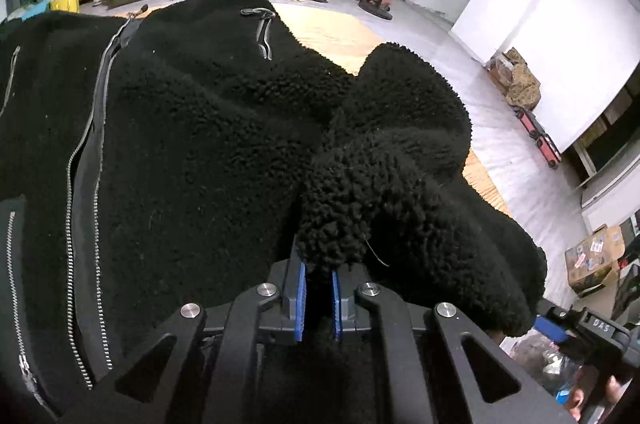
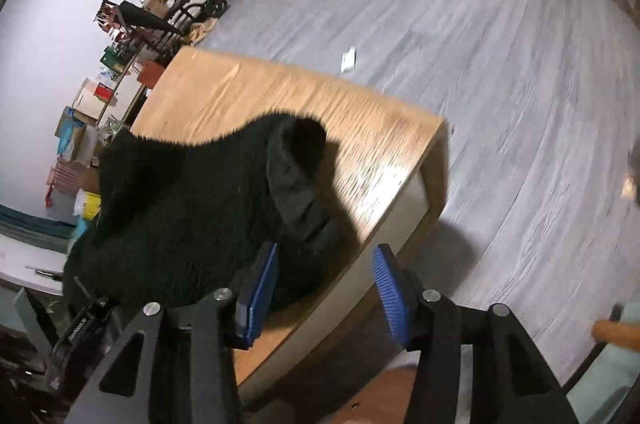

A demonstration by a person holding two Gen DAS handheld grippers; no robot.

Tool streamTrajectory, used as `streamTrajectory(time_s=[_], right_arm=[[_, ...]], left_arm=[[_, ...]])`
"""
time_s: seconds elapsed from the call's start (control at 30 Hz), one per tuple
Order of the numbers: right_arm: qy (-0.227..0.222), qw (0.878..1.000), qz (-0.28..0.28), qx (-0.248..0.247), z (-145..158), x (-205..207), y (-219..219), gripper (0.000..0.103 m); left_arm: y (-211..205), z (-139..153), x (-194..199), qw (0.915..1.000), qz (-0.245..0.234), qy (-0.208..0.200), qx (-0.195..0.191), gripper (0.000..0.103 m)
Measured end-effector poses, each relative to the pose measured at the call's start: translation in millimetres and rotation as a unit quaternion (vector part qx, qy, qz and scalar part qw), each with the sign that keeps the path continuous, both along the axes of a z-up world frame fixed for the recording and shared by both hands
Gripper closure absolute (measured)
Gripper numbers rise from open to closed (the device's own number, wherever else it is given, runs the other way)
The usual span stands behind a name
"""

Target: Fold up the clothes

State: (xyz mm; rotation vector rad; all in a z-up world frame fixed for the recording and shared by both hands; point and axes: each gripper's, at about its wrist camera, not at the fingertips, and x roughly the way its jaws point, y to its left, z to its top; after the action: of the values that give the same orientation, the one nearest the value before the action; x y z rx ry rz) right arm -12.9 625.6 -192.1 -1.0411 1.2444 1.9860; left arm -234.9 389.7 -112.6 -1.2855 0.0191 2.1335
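On the light wooden tabletop (image 2: 372, 127) lies the black, nubbly fleece jacket (image 1: 192, 127), zipped front up, its silver main zip (image 1: 86, 159) running down the chest and a small pocket zip (image 1: 264, 35) near the far shoulder. My left gripper (image 1: 319, 294) has its blue pads (image 1: 301, 298) drawn nearly together on a bunched fold of the pile, which looks to me like a sleeve end gathered at the near edge of the garment. My right gripper (image 2: 325, 294) stands about half open with nothing between its pads (image 2: 390, 294); the jacket's edge lies just beside its left finger, and below the gap I see only the table edge and floor. That view is smeared with motion.

I judge this an early step: one side is pinched, the other hand is free, and no neat fold shows yet. The next move calls for the right gripper to find a matching hold, likely the open cuff or hem (image 2: 296, 175) that shows a smoother dark lining, before both lift and carry the cloth across the body.

The fleece is thick and springy, heaped in soft ridges, not flat. I expect it to bulk up in the pinch and to resist a crisp crease, so it wants a deep bite and a slow lay-down.
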Motion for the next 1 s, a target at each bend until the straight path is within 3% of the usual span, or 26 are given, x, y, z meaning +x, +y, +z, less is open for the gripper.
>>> streamTrajectory(time_s=[0.1,0.23,0.27,0.37,0.47,0.53,0.6,0.7,0.87,1.0], right_arm=[[-0.010,1.000,-0.010,-0.005,-6,-10,-1,0.043],[0.039,0.999,-0.002,-0.027,-11,-23,-3,0.082],[0.058,0.998,0.011,-0.032,-6,-28,-6,0.084],[0.112,0.992,0.060,-0.011,28,-48,-19,0.088],[0.170,0.976,0.129,0.034,89,-75,-39,0.089],[0.216,0.958,0.178,0.057,133,-97,-58,0.089],[0.236,0.938,0.239,0.085,171,-126,-93,0.089],[0.241,0.900,0.346,0.113,203,-169,-168,0.089],[0.249,0.814,0.521,0.064,202,-228,-314,0.089],[0.238,0.780,0.578,0.031,180,-252,-385,0.089]], left_arm=[[-3,0,0,1.0000,0.000,-0.004,0.006,0.093],[-18,4,6,0.9986,-0.002,-0.022,0.048,0.093],[-25,7,5,0.9971,0.002,-0.033,0.068,0.093],[-51,18,1,0.9888,0.022,-0.068,0.131,0.093],[-84,31,-2,0.9785,0.044,-0.109,0.170,0.088],[-113,43,-2,0.9747,0.050,-0.123,0.180,0.073],[-153,59,0,0.9726,0.069,-0.114,0.191,0.038],[-223,85,5,0.9665,0.126,-0.072,0.212,0.036],[-329,96,34,0.9514,0.216,-0.015,0.219,0.036],[-385,85,58,0.9356,0.276,-0.007,0.220,0.035]])
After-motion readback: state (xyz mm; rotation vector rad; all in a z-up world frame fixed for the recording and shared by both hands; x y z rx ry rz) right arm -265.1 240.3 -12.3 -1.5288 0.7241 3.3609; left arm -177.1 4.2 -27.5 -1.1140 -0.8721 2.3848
